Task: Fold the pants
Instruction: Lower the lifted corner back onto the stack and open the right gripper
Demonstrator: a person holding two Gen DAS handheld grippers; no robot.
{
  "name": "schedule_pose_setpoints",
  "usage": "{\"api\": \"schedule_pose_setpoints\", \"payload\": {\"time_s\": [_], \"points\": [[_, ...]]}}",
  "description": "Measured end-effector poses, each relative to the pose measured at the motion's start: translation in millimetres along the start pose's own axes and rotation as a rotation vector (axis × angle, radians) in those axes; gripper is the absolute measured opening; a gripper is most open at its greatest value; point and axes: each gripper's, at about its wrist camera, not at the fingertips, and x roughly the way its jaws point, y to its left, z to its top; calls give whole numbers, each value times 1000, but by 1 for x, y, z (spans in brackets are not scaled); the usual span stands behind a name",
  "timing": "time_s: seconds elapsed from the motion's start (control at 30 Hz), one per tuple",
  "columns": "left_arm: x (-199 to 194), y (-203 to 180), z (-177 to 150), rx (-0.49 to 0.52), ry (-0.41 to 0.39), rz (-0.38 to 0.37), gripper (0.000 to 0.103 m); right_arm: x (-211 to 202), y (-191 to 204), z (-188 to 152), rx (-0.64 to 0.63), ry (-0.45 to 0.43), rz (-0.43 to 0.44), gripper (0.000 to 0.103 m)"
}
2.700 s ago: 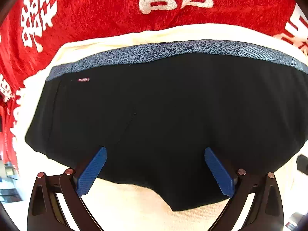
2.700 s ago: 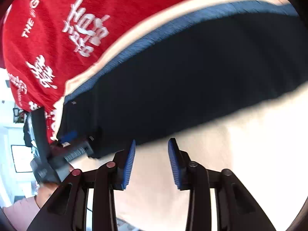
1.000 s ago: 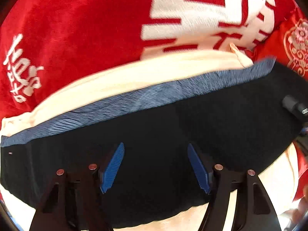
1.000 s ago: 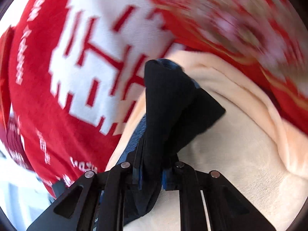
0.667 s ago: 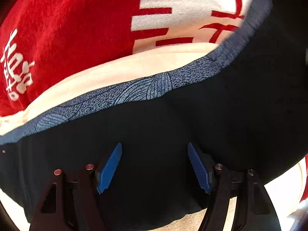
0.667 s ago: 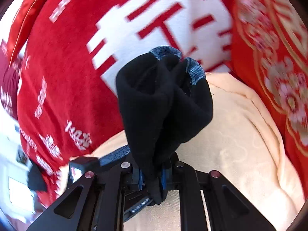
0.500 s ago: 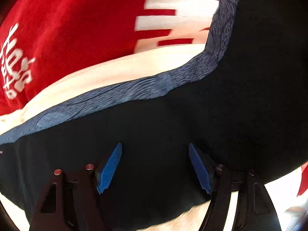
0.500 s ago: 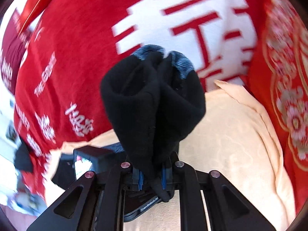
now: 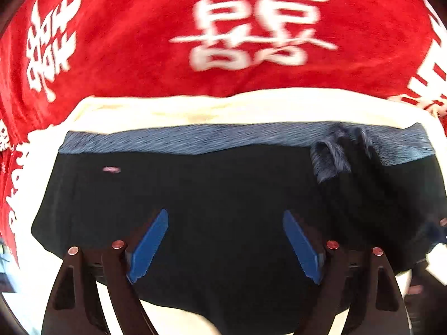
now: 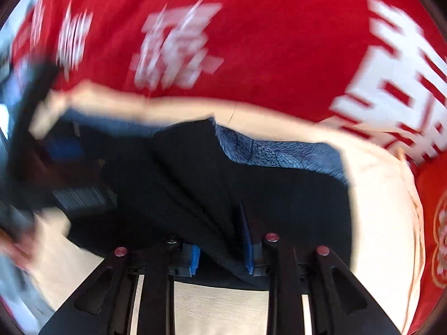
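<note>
The black pants [image 9: 223,189] with a grey-blue waistband [image 9: 195,136] lie flat on a cream cushion [image 9: 223,106]. My left gripper [image 9: 223,240] is open and hovers over the middle of the pants, empty. In the right wrist view my right gripper [image 10: 220,237] has a fold of the black pants [image 10: 195,181] between its blue pads [image 10: 247,240], with the jaws a little apart. The folded-over right end of the waistband [image 9: 335,153] lies bunched on top of the pants. The left gripper shows blurred at the left of the right wrist view [image 10: 69,173].
A red blanket [image 9: 223,28] with white characters covers the surface beyond the cushion and to both sides [image 10: 251,42]. The cushion's bare cream cloth [image 10: 385,209] shows to the right of the pants. The right wrist view is motion-blurred.
My right gripper has carried the lifted end of the pants down and leftward onto the rest of them, and its jaws have parted slightly. My left gripper has pulled back and stays open.
</note>
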Motion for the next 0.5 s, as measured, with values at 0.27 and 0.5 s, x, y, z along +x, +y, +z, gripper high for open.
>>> {"api": "schedule_pose_setpoints", "payload": {"time_s": [0.27, 0.5], "points": [[-7, 31, 13, 18, 19, -167, 86, -31, 35, -25, -110, -23, -30, 59], [-39, -55, 14, 162, 82, -486, 86, -58, -49, -34, 226, 11, 74, 60]]}}
